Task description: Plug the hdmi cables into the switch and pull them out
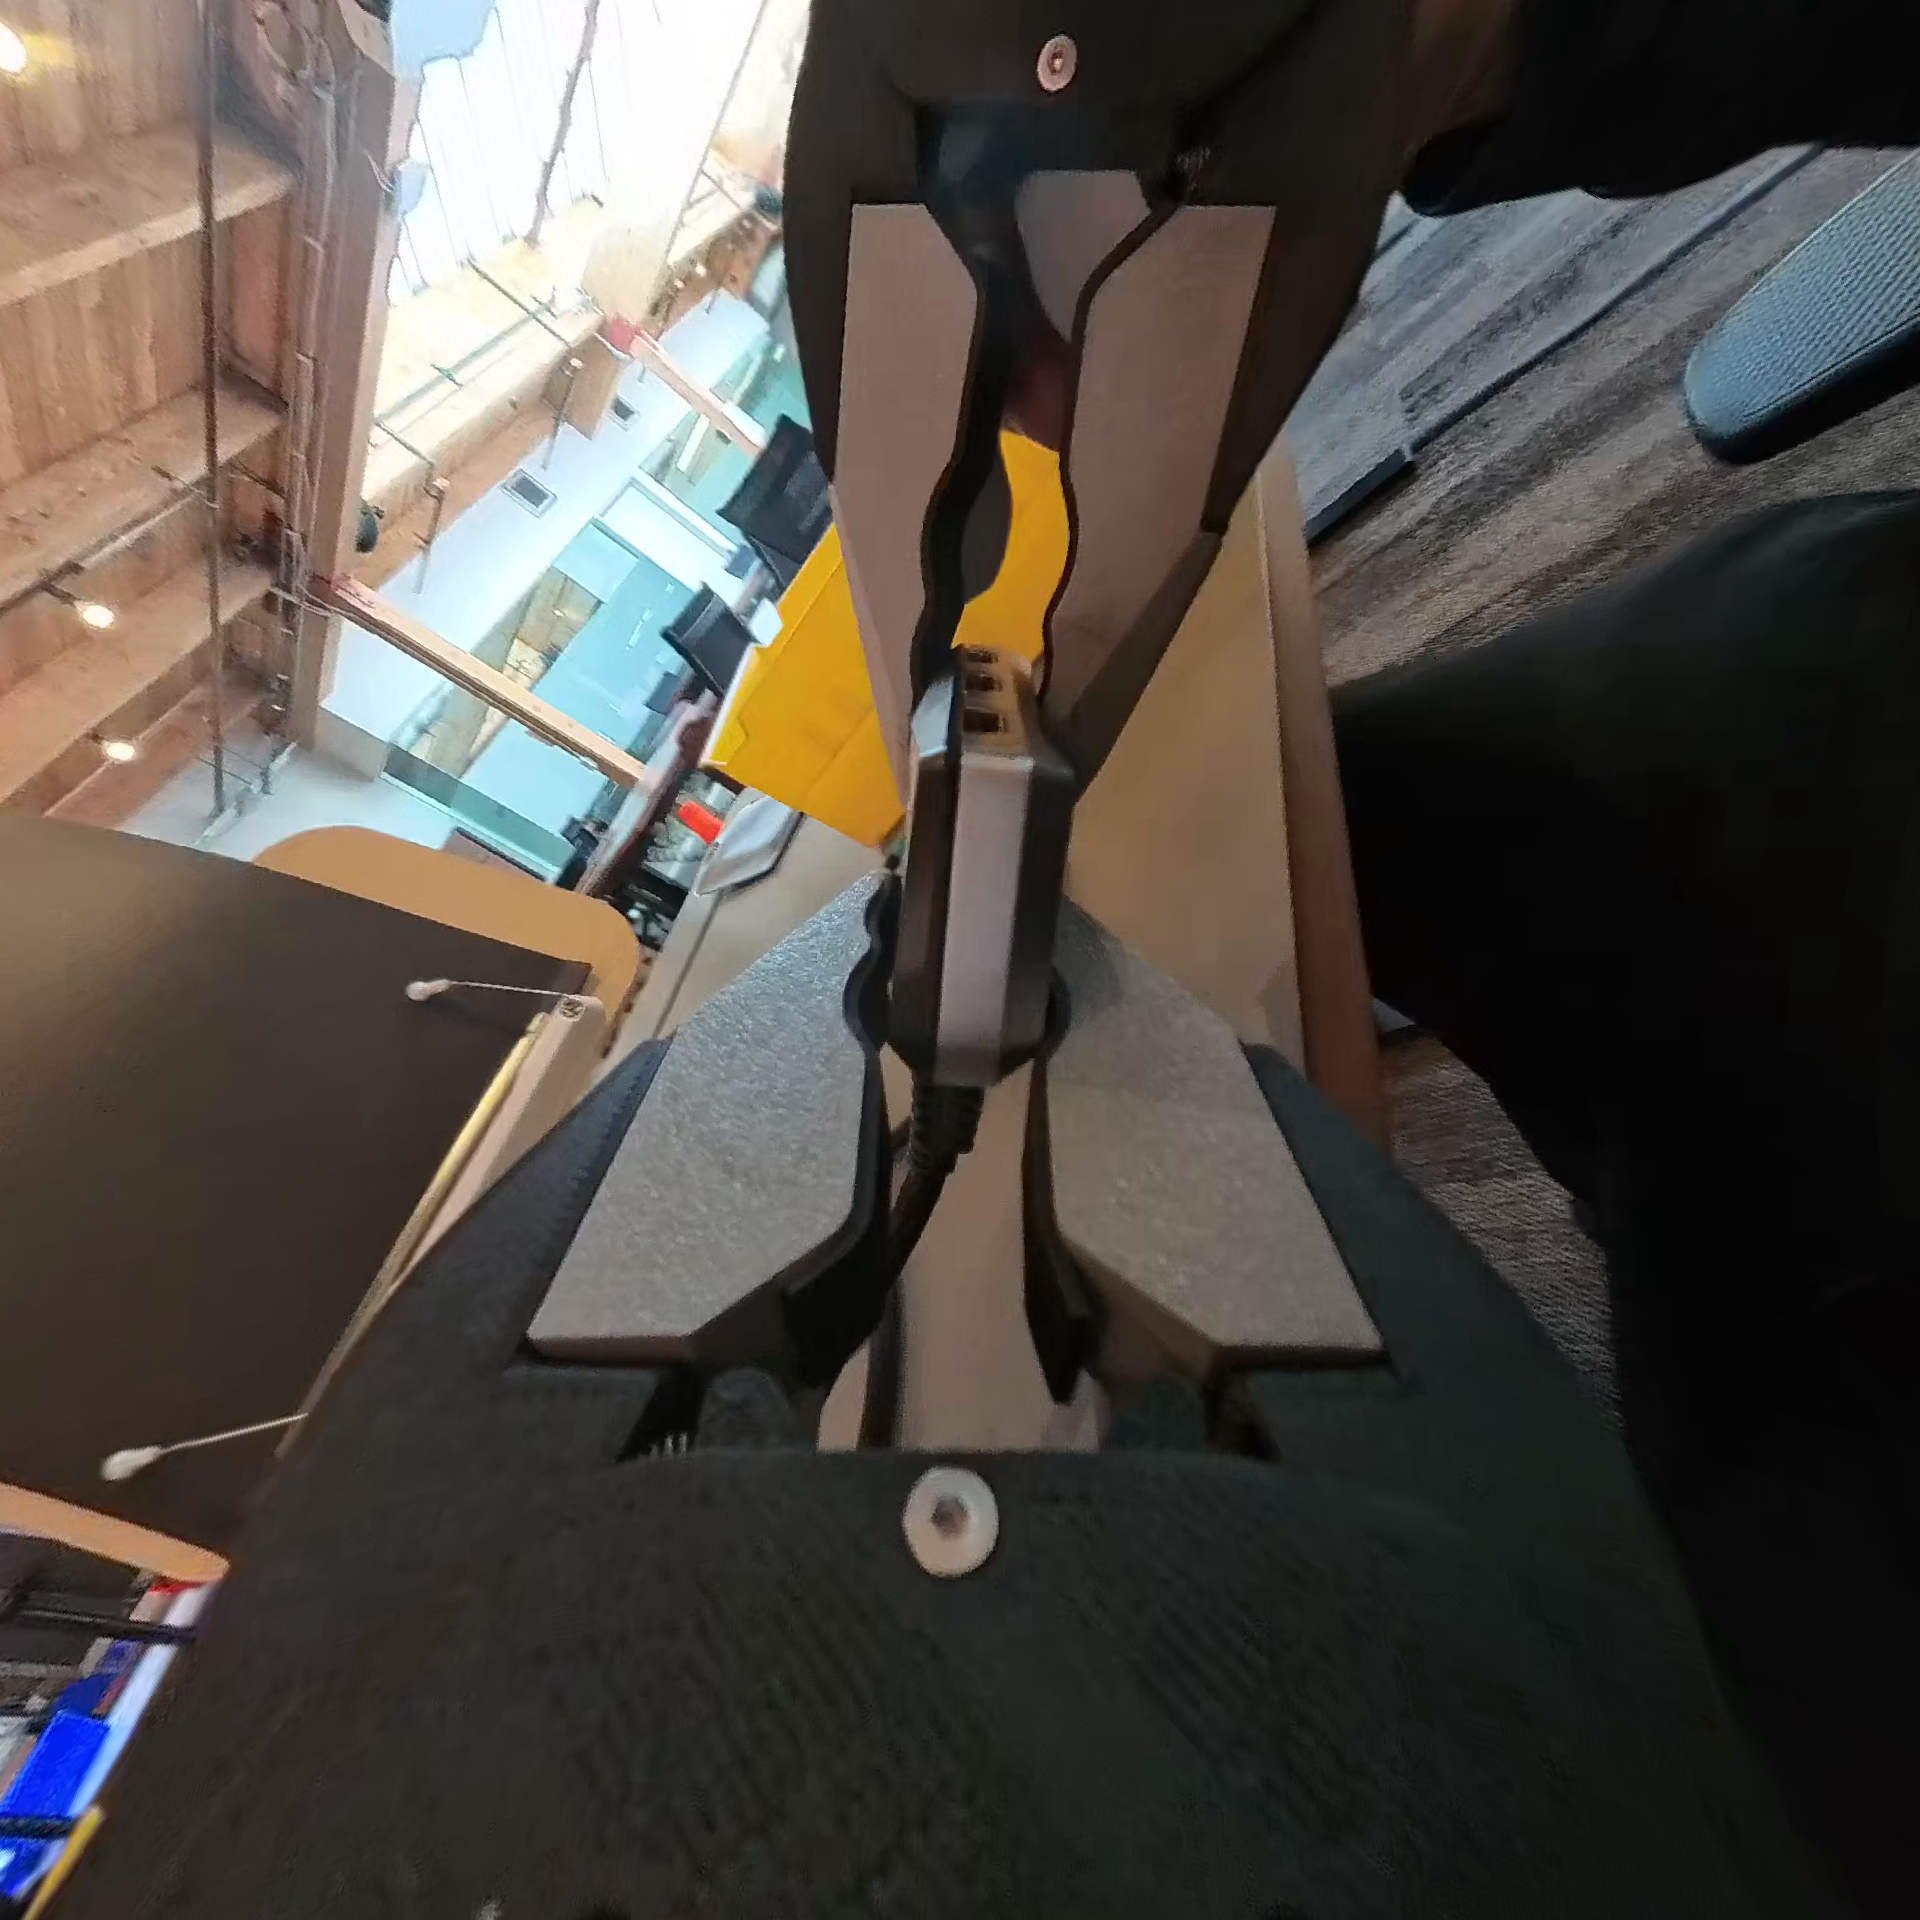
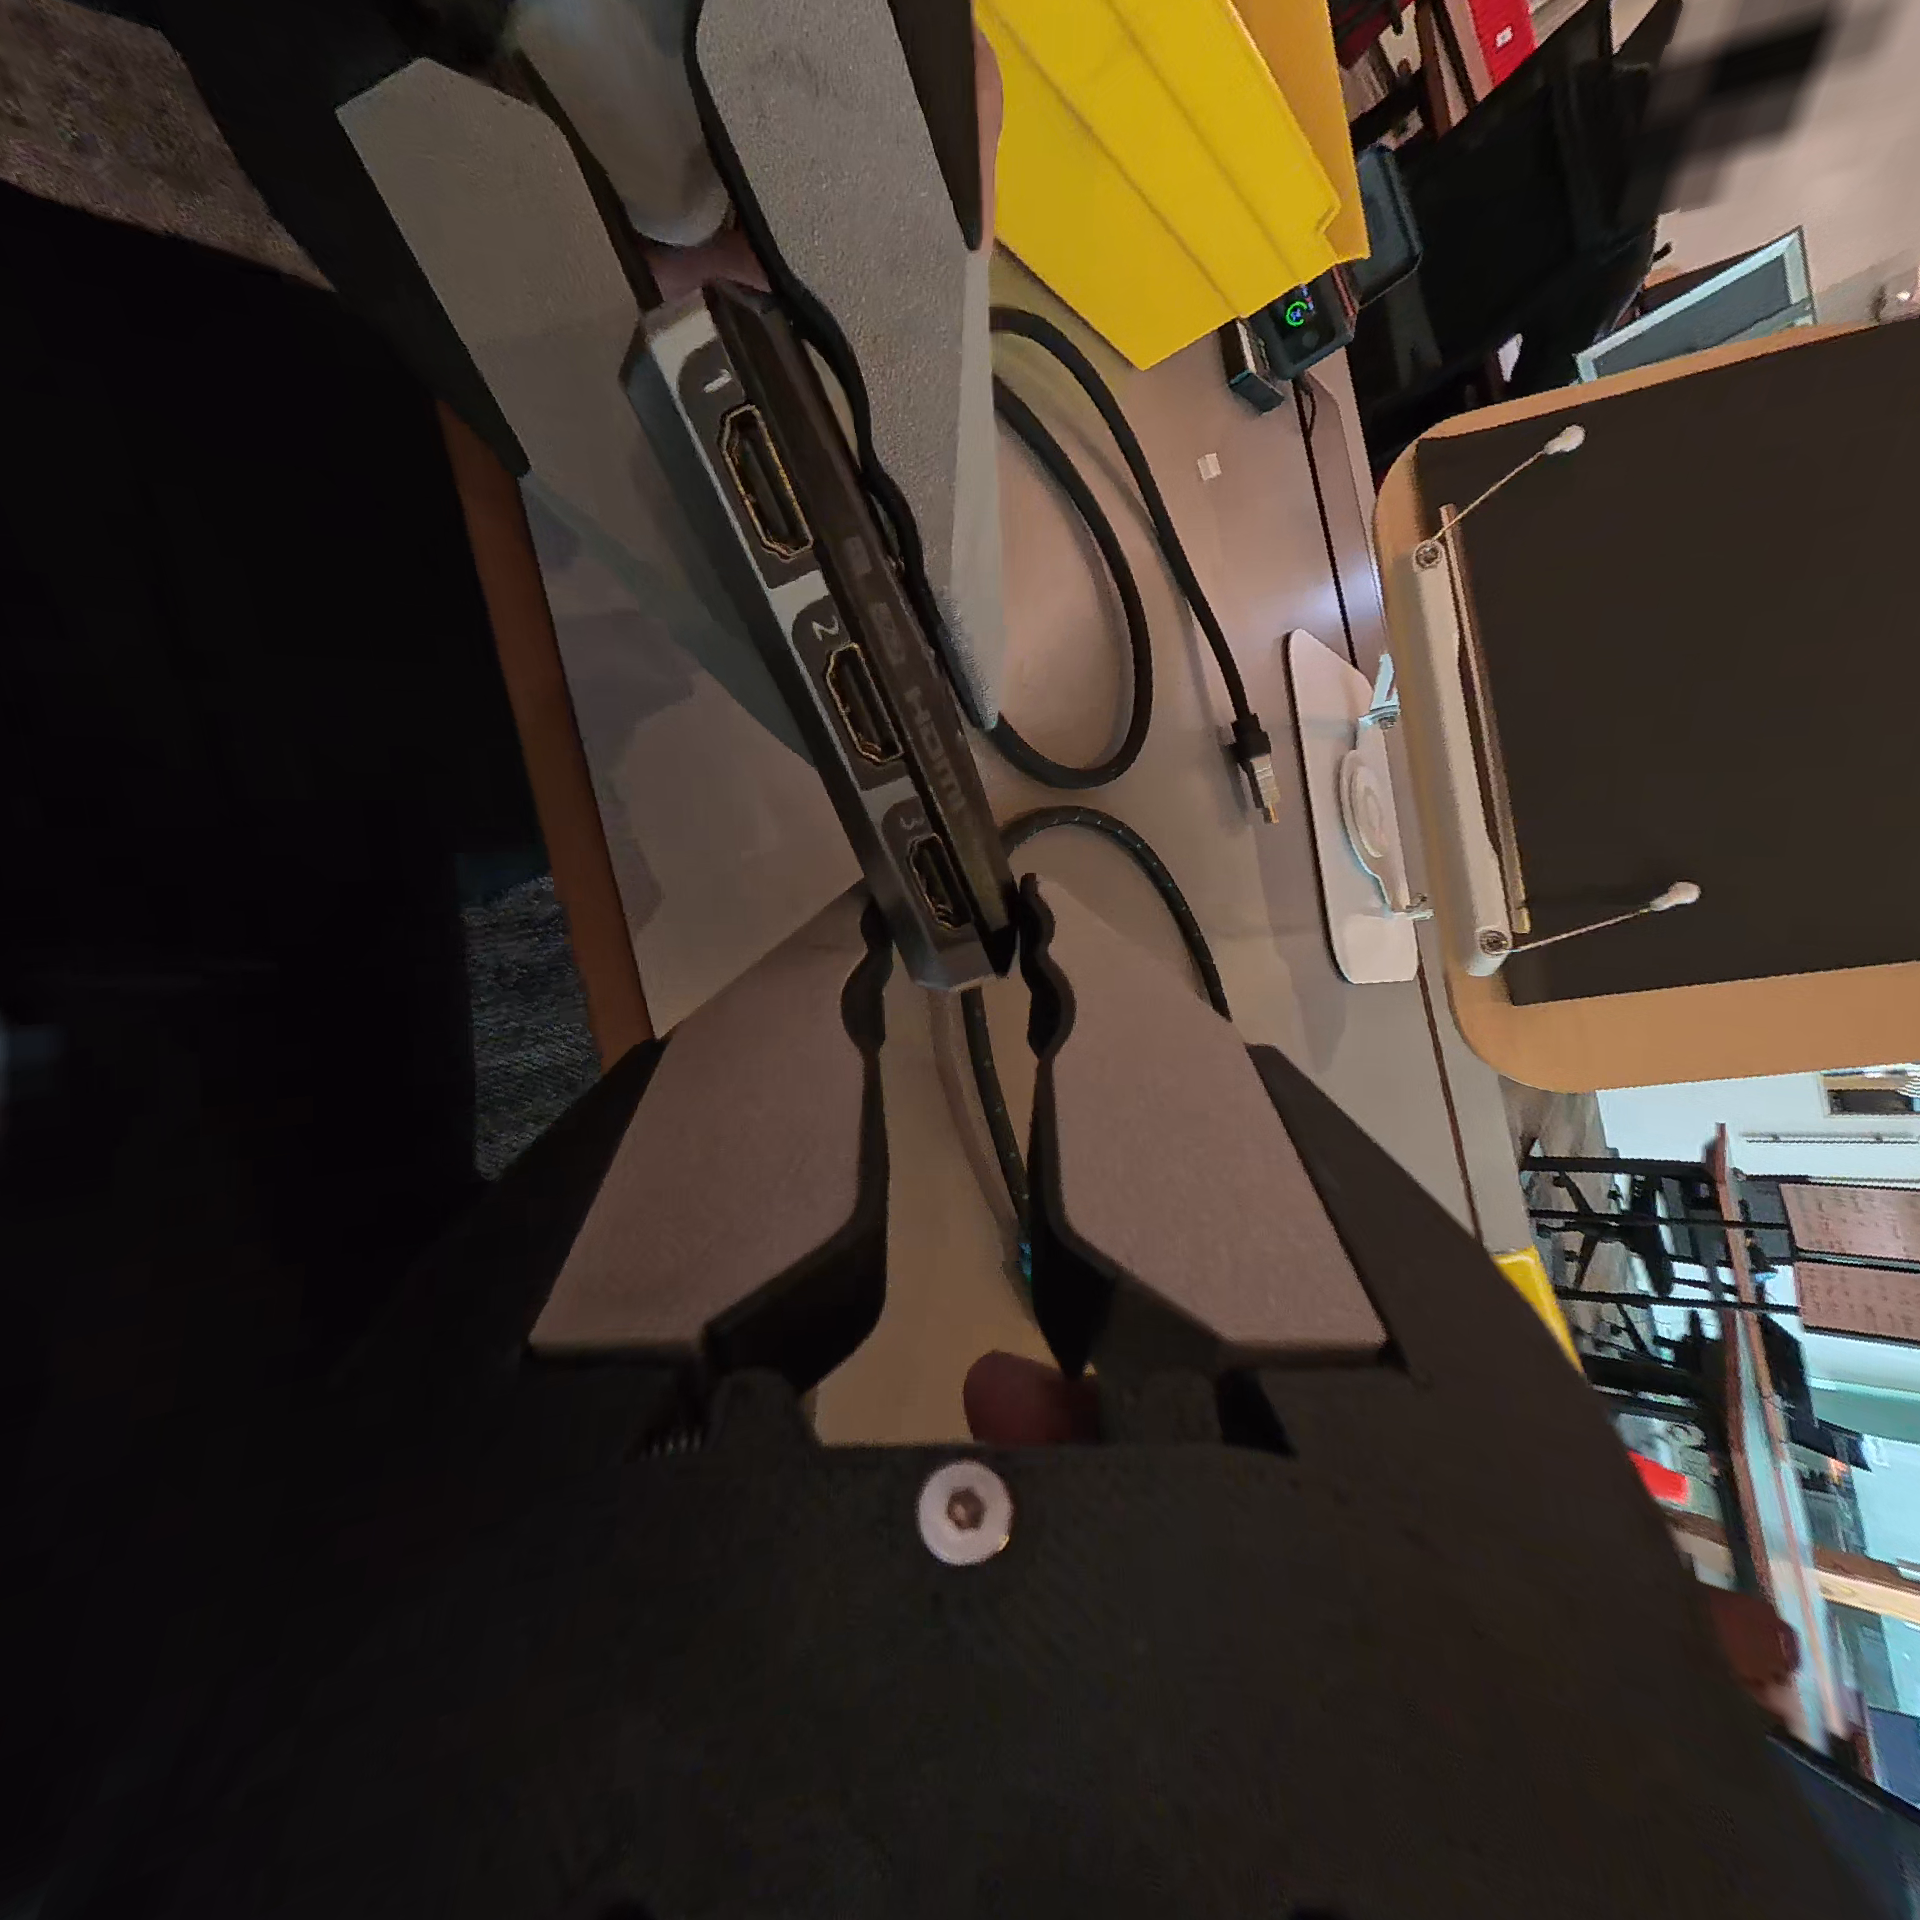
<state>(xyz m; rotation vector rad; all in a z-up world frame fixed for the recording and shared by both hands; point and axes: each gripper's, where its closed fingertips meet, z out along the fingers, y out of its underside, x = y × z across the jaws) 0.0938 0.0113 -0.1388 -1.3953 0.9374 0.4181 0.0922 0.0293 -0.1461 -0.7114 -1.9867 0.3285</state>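
The grey HDMI switch (image 2: 821, 623) is held on edge between both grippers. Its three ports face the right wrist view and all are empty. My right gripper (image 2: 951, 930) is shut on the end by the third port. My left gripper (image 1: 966, 966) is shut on the other end of the switch (image 1: 987, 862), where a black lead (image 1: 935, 1132) comes out. The right gripper (image 1: 987, 665) shows at the top of the left wrist view. A loose black cable (image 2: 1127, 582) lies looped on the table, its plug (image 2: 1252, 764) free. A braided cable (image 2: 1164, 883) lies beside my right fingers.
A yellow bin (image 2: 1164, 156) stands behind the switch. A black board with cotton swabs (image 2: 1683, 675) on a white stand (image 2: 1351, 800) is to the right. A small device with a lit screen (image 2: 1299, 322) sits near the bin. The table edge (image 2: 540, 727) runs along the left. Both grippers' tips are close together, under 4 cm apart.
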